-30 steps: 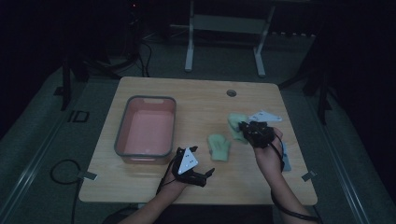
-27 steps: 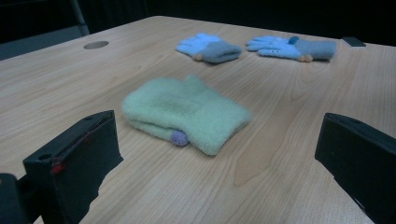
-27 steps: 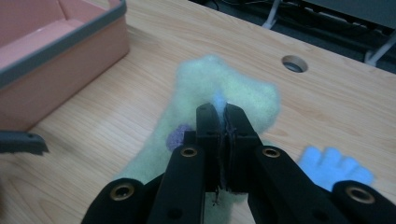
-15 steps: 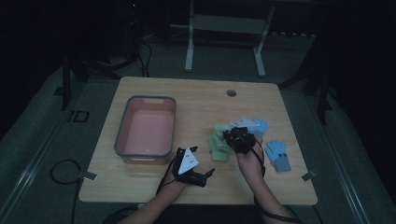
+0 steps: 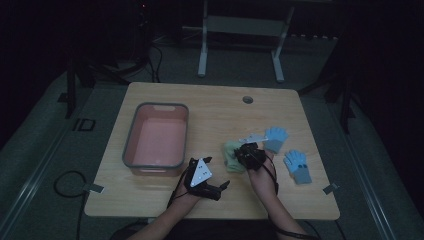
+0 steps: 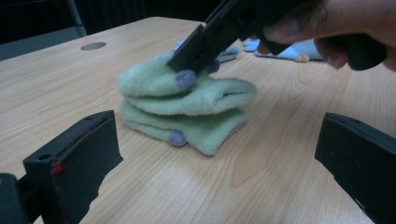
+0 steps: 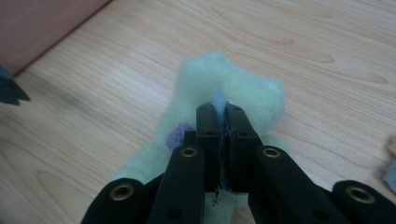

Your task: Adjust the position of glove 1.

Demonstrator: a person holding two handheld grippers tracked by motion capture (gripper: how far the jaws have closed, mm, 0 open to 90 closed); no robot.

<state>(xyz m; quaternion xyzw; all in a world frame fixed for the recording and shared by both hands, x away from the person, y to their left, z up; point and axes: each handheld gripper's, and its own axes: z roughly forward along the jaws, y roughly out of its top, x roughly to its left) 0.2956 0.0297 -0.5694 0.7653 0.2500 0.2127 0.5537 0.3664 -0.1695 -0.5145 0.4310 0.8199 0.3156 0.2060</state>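
Note:
Two pale green gloves (image 6: 187, 109) with purple dots lie stacked on the wooden table (image 5: 210, 107), right of centre. My right gripper (image 7: 219, 112) is shut, its tips pinching the fuzzy top green glove (image 7: 224, 79). From the left gripper view, those black jaws come down from the upper right onto the top glove. In the high view the right gripper (image 5: 248, 152) sits over the green gloves (image 5: 230, 154). My left gripper (image 6: 217, 126) is open wide, low over the table and aimed at the stack, a short way from it. It lies near the front edge (image 5: 202, 175).
A grey-rimmed pink tray (image 5: 131, 134) stands at the table's left. Two light blue gloves lie right of the stack, one (image 5: 275, 136) farther back and one (image 5: 298, 166) nearer. A round hole (image 5: 247, 99) marks the table's back.
My right gripper has moved left and toward me, bringing a green glove onto the other green one. The blue gloves now lie uncovered. The left gripper has stayed put.

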